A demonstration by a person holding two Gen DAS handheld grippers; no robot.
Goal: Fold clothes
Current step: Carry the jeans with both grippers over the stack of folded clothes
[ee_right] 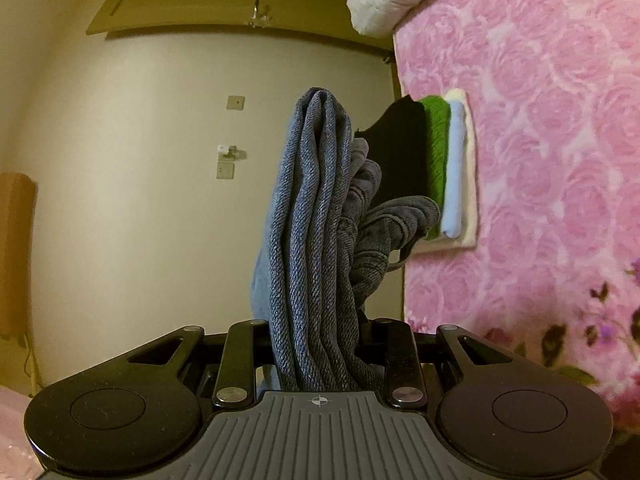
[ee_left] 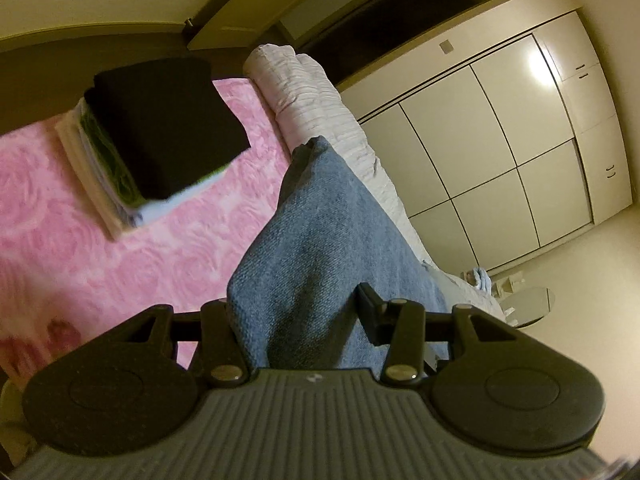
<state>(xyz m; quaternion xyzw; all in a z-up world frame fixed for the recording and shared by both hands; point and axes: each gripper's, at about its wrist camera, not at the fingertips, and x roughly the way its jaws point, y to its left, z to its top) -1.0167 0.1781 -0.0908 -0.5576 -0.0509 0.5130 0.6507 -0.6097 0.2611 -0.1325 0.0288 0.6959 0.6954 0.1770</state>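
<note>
Pink rose-patterned bedding (ee_left: 80, 240) covers the bed, and on it lies a stack of folded clothes (ee_left: 160, 128) with a black piece on top. Both the left gripper (ee_left: 304, 320) and the right gripper (ee_right: 320, 328) pinch the folded blue jeans (ee_right: 312, 220) between their jaws, held in the air near the stack. To do this step well, I think both ends should stay level and come down together on the black piece, edges aligned, before any jaw lets go.
</note>
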